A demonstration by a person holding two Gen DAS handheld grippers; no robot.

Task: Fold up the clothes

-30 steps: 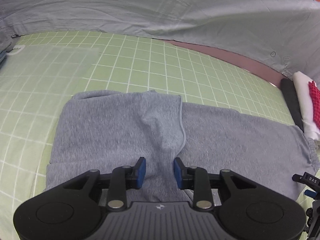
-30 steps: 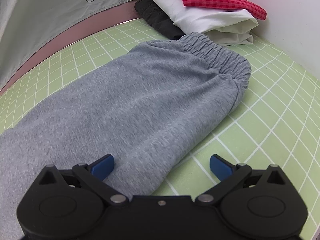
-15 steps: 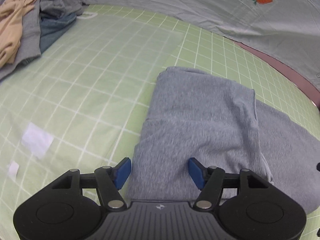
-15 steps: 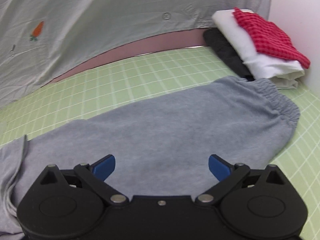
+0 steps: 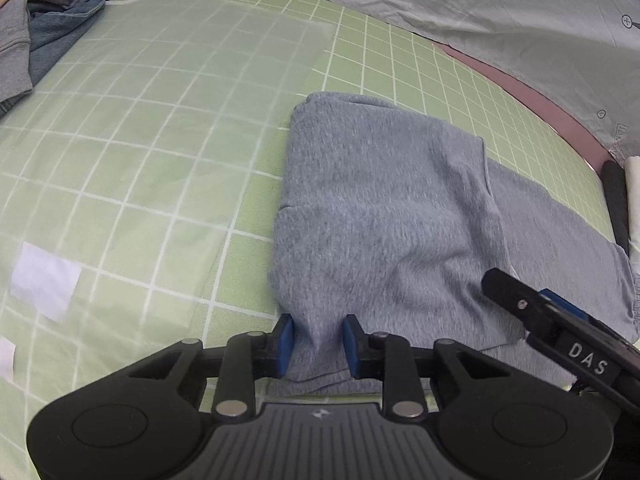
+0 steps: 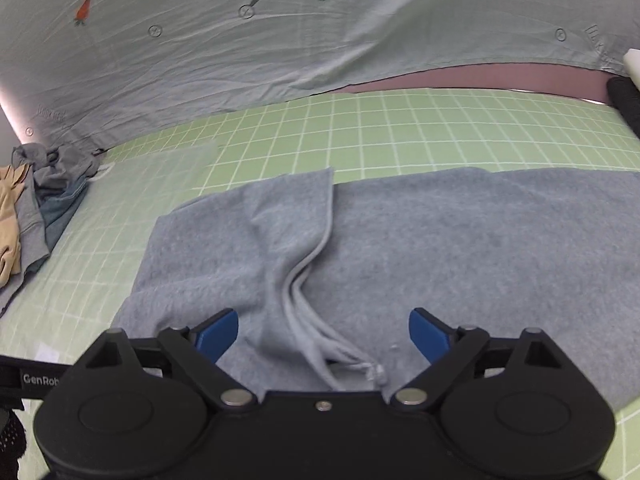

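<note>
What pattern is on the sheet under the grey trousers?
Light green sheet with white grid lines; clearest in left wrist view.

Black left gripper (image 5: 316,344); blue pads (image 5: 285,340); silver pivot screws (image 5: 230,407); ribbed housing (image 5: 320,436)

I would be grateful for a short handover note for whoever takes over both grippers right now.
Left gripper: jaws closing on a bunched fold at the near edge of the grey sweatpants.
Right gripper: wide, closing slowly, nothing pinched; the hem lies between its jaws.
Sweatpants lie on the green grid mat, leg end already folded over once.
Left: finish the fold, then move them to the folded stack. Unfolded clothes pile waits.
</note>
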